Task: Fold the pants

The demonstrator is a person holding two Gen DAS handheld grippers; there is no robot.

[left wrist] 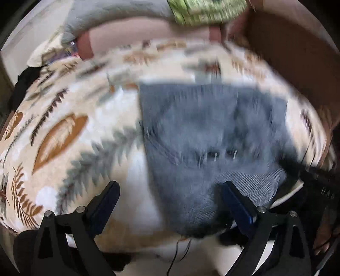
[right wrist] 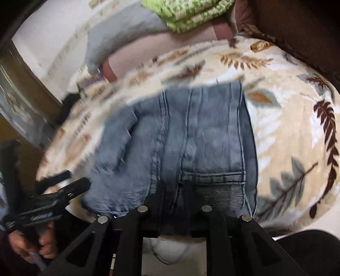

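Note:
Blue denim pants (left wrist: pixel 208 131) lie folded on a leaf-patterned blanket (left wrist: pixel 63 131). In the left wrist view my left gripper (left wrist: pixel 170 191) is open, its fingers wide apart at the near edge of the pants, holding nothing. In the right wrist view the pants (right wrist: pixel 191 135) fill the middle, and my right gripper (right wrist: pixel 173 186) is shut on the near edge of the denim by a hem. The left gripper (right wrist: pixel 61 184) shows at the left in that view, held by a hand. Both views are blurred by motion.
A green patterned cloth (right wrist: pixel 187 14) and a grey pillow (right wrist: pixel 119 38) lie at the far end of the bed. A brown wall or headboard (left wrist: pixel 297 53) runs along the right. A dark garment (left wrist: pixel 23 85) lies at the blanket's left edge.

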